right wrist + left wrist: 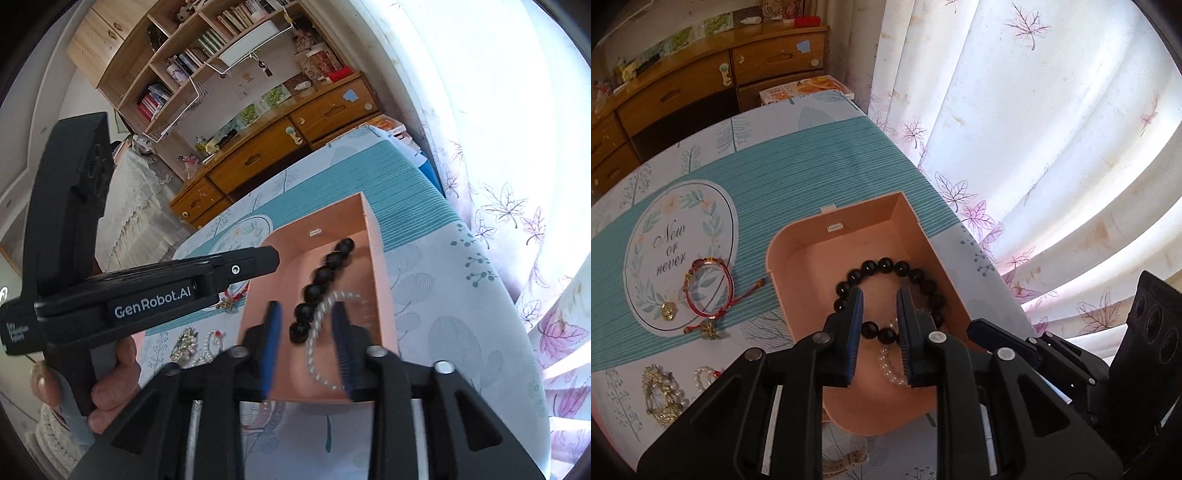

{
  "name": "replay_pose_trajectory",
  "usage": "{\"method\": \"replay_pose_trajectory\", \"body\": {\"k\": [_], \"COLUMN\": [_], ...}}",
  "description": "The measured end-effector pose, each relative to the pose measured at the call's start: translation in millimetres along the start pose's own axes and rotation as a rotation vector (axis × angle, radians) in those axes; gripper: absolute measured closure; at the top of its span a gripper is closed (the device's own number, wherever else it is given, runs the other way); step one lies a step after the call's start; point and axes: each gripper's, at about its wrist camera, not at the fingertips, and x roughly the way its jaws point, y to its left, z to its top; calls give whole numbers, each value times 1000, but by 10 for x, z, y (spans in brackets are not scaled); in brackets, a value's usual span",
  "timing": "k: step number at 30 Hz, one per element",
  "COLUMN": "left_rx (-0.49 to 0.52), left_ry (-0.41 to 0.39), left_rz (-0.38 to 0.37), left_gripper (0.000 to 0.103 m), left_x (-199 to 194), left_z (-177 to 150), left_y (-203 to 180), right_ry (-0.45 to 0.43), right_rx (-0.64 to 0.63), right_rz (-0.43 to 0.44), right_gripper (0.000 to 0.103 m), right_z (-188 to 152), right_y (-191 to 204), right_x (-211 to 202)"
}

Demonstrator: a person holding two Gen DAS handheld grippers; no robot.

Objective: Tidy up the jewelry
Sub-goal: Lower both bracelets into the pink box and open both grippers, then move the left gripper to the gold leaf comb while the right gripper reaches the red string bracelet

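Curtains point(1052, 129) printed with purple leaves, lit from behind, fill the right side of the left wrist view, and a wooden dresser point(701, 85) stands beyond the table's far end. A teal and white tablecloth point(820, 155) with a round "Now or never" motif covers the table. On it, near the curtain side, sits an open pink box point(798, 266). A black bead bracelet point(886, 266) and a clear bead bracelet point(890, 365) lie in the box; in the right wrist view both are blurred. Left of the box, a red cord bracelet point(709, 291) lies on the motif, and gold and pearl pieces point(661, 395) lie nearer the camera. The left gripper point(881, 306) points steeply down over the box, jaws slightly apart with nothing clamped, its fingers hiding parts of the black beads. The right gripper point(306, 325) also tilts down into the box, jaws parted either side of both bracelets without pressing them. A hand point(110, 373) grips the left gripper's handle, which blocks the table's left part in the right wrist view.
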Motion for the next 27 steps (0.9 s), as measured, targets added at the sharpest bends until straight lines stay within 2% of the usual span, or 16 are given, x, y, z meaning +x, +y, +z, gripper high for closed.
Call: {"method": "replay_pose_trajectory", "body": {"k": [2,4,9,15,21,27], "left_rx": [-11,-5,2,-57,-88,-129], "left_ry": [-16,-46,-91,-158,-230,-271], "left_rz": [16,47,78,102,194,236], "left_gripper": [78,76,76,76,76,76], "left_x": [-55,-127,-387,-749,-1115,-1428], "left_z": [-57,-140,-354,-595,-882,-1153], "left_y": [33,50,117,327,550,797], "right_ry": [-10,-9,-26,-39,-37,-33], "right_rx": [-14,-29,-102,-176,-214,-258], "right_rz": [-11,-15,-36,-40,-41,-46], "right_gripper": [66,66,66,66,66,66], "right_z": [-29,-78,-244,-434,-561,-671], "right_y": [-8,1,214,551,848,1151], "right_x": [-5,-16,-124,-271,-356,-427]}}
